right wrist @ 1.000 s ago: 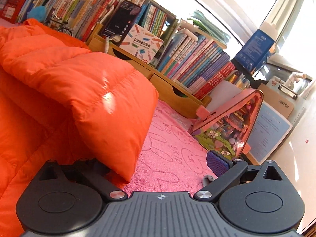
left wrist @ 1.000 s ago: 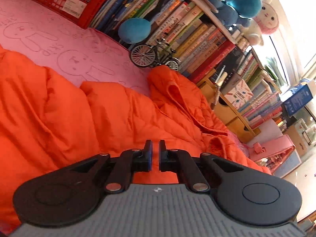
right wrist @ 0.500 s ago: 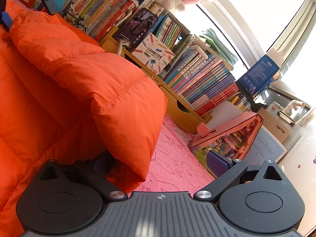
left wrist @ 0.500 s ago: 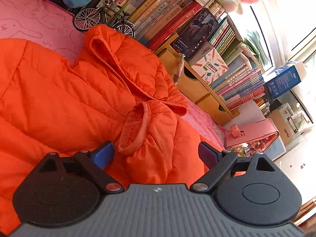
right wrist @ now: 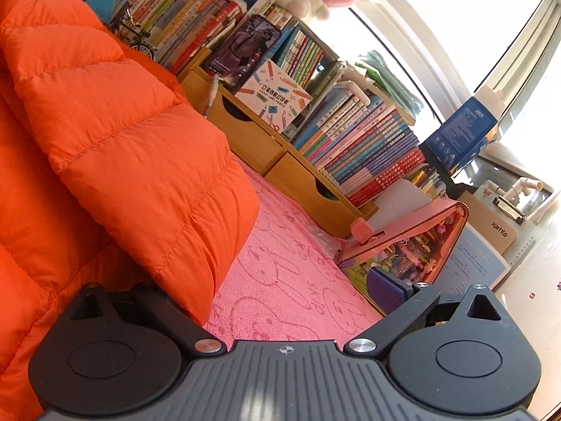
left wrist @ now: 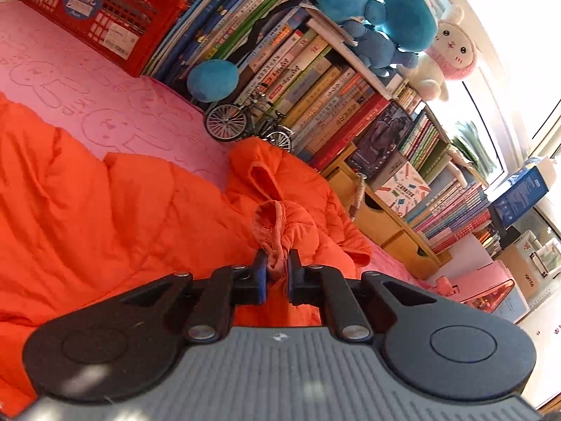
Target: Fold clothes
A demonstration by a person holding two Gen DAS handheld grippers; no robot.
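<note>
Two grippers: left gripper (left wrist: 277,266) clenches orange jacket (left wrist: 105,217) cuff; right gripper (right wrist: 266,298) gapes beside it.

The right gripper's (right wrist: 277,291) left finger is hidden under the orange puffer jacket (right wrist: 115,147), which the frame's left edge cuts off.

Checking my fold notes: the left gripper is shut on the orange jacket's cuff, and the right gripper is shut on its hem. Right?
Not quite. The left gripper is indeed shut on the cuff of the jacket. But the right wrist view shows the right gripper open: its jaws stand wide apart, one tucked under the hem, and nothing is pinched.
</note>
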